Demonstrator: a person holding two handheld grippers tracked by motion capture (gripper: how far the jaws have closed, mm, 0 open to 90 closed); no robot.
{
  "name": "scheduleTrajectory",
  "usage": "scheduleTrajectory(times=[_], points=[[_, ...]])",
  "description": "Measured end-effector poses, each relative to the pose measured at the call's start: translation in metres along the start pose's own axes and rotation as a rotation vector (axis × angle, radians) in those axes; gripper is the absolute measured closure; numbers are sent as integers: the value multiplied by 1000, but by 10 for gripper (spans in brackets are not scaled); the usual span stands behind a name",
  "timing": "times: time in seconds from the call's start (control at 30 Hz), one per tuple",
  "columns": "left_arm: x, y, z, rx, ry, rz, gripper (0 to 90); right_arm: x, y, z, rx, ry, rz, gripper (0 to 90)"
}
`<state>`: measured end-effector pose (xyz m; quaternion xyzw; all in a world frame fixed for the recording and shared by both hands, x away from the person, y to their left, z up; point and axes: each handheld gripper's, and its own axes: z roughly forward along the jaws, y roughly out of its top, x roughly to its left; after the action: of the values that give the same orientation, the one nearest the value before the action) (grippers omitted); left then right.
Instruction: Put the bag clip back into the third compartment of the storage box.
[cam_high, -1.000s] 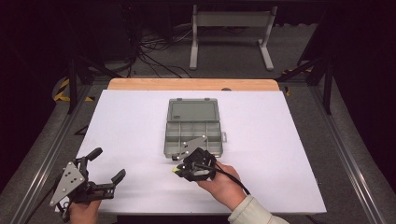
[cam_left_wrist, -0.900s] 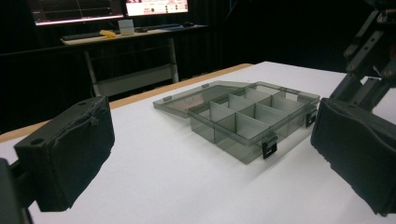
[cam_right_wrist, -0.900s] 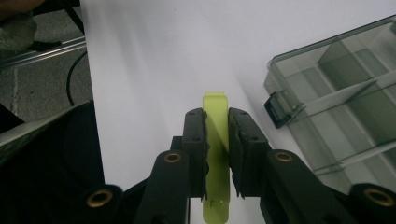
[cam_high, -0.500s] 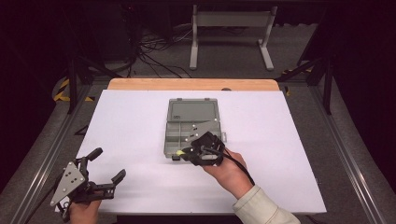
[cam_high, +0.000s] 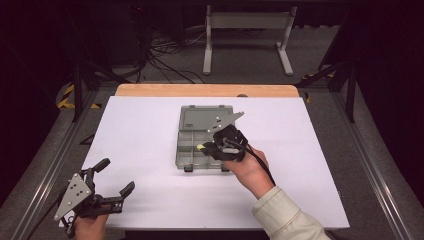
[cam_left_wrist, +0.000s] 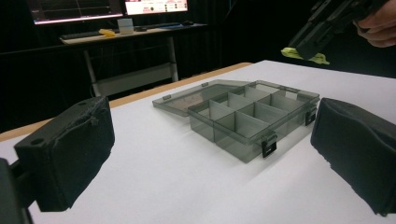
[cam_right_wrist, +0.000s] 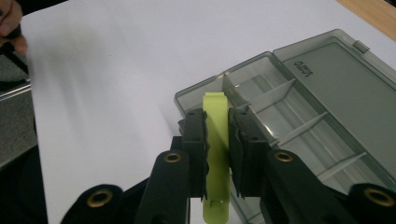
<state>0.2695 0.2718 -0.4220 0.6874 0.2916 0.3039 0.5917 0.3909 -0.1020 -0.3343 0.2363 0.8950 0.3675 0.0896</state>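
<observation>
The white surface (cam_high: 150, 150) carries an open grey box (cam_high: 205, 137) with its lid laid back. Since a second ago the right tongs (cam_high: 206, 147), pinching a yellow-green clip (cam_right_wrist: 217, 149), have travelled from the box's near edge to above its compartments, likely to drop it inside. The left tongs (cam_high: 116, 179) rest spread, unmoved.

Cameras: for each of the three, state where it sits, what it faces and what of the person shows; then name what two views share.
High view: above the person's side, looking forward and down on the white table; both forearms, left gripper, right gripper.
Left gripper view: low over the table, between its own open pads, facing the open compartment box; the other hand at the top right.
Right gripper view: above the box, looking down along jaws shut on a yellow-green clip.
Shared: box and clip appear in all three.
</observation>
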Motion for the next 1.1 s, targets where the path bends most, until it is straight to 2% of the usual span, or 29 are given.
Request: scheduleTrajectory(times=[0.2,0.53,1.1], points=[[0,0,0,2,0,-1,3,-18,2,7,9,-30,38,777],[0,0,0,4,-3,-1,3,-34,2,17,2,-61,81,777],[1,0,2,5,-11,-6,3,-64,7,42,38,-128,120,777]])
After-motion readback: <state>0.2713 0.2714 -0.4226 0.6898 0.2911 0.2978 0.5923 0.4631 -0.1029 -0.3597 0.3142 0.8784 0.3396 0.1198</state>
